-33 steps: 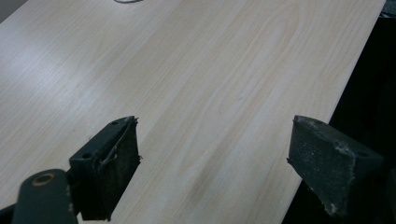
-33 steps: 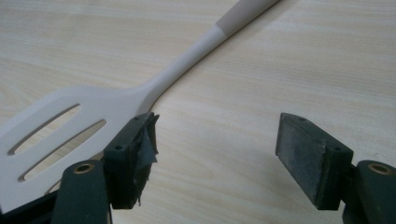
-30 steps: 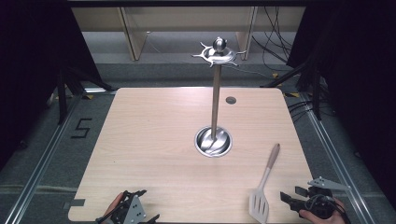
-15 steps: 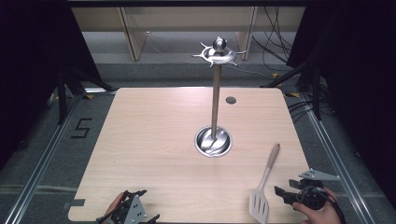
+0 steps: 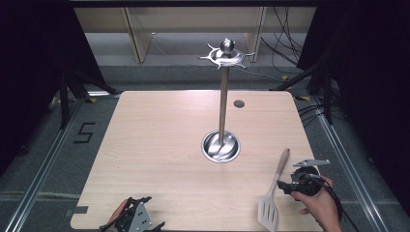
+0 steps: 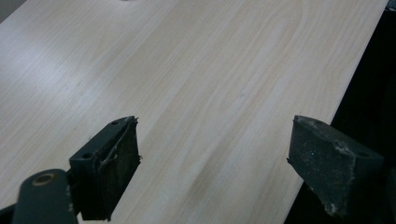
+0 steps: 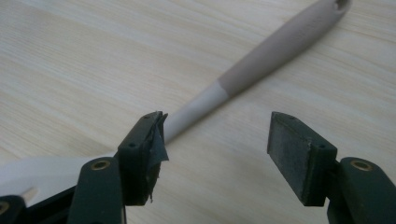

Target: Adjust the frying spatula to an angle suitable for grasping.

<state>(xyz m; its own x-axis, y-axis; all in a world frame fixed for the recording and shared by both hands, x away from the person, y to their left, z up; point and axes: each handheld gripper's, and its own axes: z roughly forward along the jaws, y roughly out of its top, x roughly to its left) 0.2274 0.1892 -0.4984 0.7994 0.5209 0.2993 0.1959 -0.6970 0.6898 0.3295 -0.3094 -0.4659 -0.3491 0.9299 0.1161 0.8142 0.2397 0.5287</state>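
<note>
On the table (image 5: 159, 145), right tongs (image 7: 217, 140) partly hide the spatula (image 7: 261, 58).

Right claw (image 7: 215, 140) gapes, jaws just closing a little, over the bench (image 7: 70, 60). Spatula (image 7: 261, 60) lies slantwise, its neck passing behind one jaw.

The counter (image 5: 159, 145) is pale wood with fine grain lines. The spatula (image 5: 273, 193) has a white slotted blade and a beige-brown handle. The stand (image 5: 222, 111) at twelve o'clock is shiny silver. Both grippers' jaws are black.
</note>
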